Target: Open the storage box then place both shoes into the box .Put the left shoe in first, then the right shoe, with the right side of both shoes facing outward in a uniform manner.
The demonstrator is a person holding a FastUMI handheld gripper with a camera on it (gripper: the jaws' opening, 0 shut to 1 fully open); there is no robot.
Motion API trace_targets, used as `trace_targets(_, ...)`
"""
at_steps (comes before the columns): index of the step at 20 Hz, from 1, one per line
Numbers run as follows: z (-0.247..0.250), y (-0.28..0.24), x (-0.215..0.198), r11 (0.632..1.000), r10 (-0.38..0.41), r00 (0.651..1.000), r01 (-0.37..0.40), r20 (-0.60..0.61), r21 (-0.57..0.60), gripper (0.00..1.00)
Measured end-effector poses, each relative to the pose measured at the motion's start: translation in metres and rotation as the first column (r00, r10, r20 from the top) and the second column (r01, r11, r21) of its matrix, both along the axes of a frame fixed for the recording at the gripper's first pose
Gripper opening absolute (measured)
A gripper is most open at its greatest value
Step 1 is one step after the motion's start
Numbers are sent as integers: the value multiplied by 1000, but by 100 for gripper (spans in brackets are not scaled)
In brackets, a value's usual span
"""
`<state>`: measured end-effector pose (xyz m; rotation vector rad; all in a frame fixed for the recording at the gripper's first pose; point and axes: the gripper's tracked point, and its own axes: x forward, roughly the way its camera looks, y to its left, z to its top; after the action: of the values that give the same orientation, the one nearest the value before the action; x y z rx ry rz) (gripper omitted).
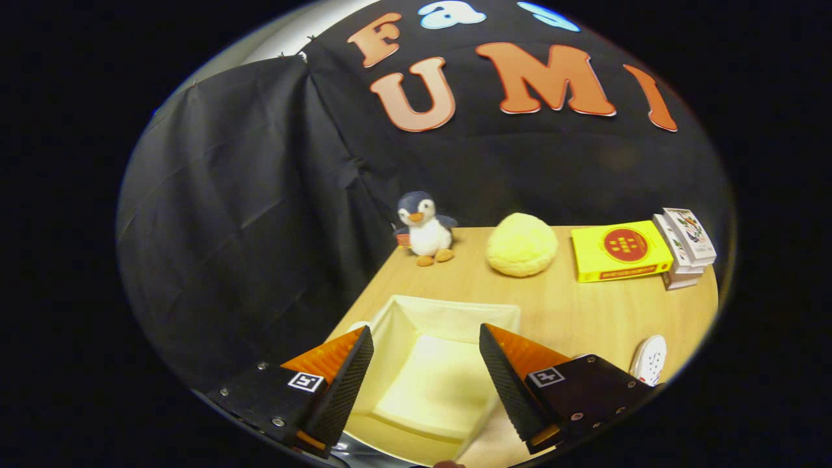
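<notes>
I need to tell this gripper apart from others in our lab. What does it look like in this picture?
The gripper has two wedge-shaped fingers with orange outer faces and black ribbed inner pads. Each sits on a black base plate with small silver screws and a square black-and-white marker tag. No cables or sleeve are visible. The fingers stand open, above the open cream storage box.

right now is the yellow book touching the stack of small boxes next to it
Cannot tell. In the gripper view the yellow book meets the stack of small boxes with no visible gap, but overlap could hide one. The gripper hangs open over the storage box.
</notes>
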<state>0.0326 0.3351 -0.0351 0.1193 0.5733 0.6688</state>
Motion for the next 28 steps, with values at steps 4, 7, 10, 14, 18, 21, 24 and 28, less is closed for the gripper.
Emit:
trace_targets(4,-43,-86,17,986,-148,989,148,14,-72,98)
trace_targets(7,-79,-137,15,966,-217,976,216,6,-143,98)
trace_targets(10,-108,-173,7,944,-257,966,253,11,-213,98)
trace_targets(14,-137,-204,-5,919,-274,962,266,16,-292,98)
trace_targets(18,-165,-221,-14,899,-272,962,252,-4,-357,99)
trace_targets(21,-181,-222,-19,895,-266,963,233,-34,-381,99)
trace_targets(24,-195,-219,-17,892,-263,963,222,-53,-393,99)
trace_targets(28,-209,-209,-9,894,-253,965,205,-72,-398,99)
